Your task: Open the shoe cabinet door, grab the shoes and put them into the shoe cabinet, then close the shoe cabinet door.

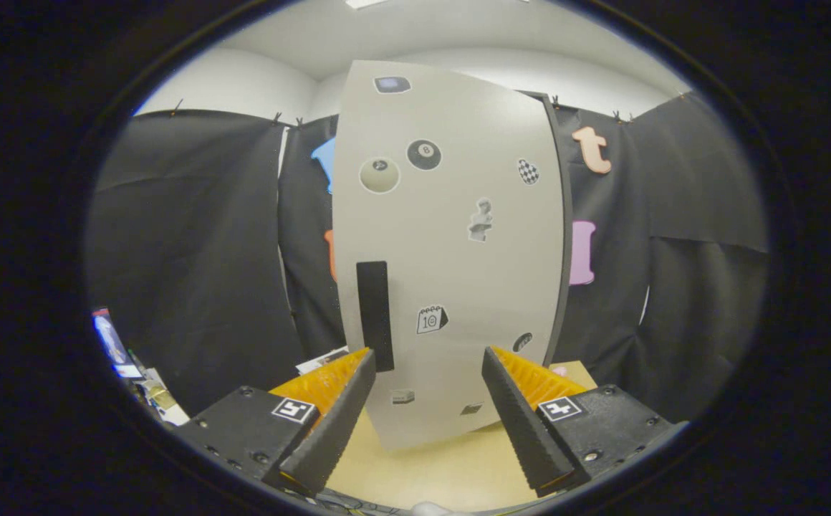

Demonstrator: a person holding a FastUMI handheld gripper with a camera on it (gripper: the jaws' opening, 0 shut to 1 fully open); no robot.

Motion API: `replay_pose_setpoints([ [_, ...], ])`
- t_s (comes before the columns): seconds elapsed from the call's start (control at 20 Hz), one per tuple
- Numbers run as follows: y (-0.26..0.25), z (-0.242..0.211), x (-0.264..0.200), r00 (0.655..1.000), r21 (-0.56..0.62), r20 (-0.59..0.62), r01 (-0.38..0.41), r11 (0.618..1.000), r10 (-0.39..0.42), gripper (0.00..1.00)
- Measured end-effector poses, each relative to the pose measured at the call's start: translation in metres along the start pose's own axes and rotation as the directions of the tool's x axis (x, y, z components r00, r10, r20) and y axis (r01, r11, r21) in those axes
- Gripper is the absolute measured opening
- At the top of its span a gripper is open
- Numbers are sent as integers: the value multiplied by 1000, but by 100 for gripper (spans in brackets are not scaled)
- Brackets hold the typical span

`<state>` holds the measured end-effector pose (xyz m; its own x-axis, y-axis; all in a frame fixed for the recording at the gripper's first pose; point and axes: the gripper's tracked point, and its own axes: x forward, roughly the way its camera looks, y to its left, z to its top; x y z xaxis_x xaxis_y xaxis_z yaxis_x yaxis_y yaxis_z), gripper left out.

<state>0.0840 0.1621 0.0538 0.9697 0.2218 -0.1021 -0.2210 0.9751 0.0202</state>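
Right now the gripper (426, 376) is wide open and holds nothing. Ahead stands the cabinet door (451, 251), flat and stiff. I think its dark handle (374, 315) is the best place to grab.

You see a pale wooden table (451, 466) bearing the grey shoe cabinet (451, 287), beyond the gripper's (426, 365) spread fingers.

Bright, sharp (edges perhaps bowed)
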Motion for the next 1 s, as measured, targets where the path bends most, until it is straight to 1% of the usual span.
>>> replay_pose_setpoints([
  [0.3,-9,14,-1,999,-1,31,30,1000,-29,98],
  [0.5,-33,28,-1,997,18,35,62,998,-62,98],
  [0.8,-73,49,-10,990,52,43,135,990,-137,98],
  [0.9,-88,58,-11,982,33,51,179,983,-180,98],
  [1.0,-94,66,-11,979,15,57,194,981,-194,98],
])
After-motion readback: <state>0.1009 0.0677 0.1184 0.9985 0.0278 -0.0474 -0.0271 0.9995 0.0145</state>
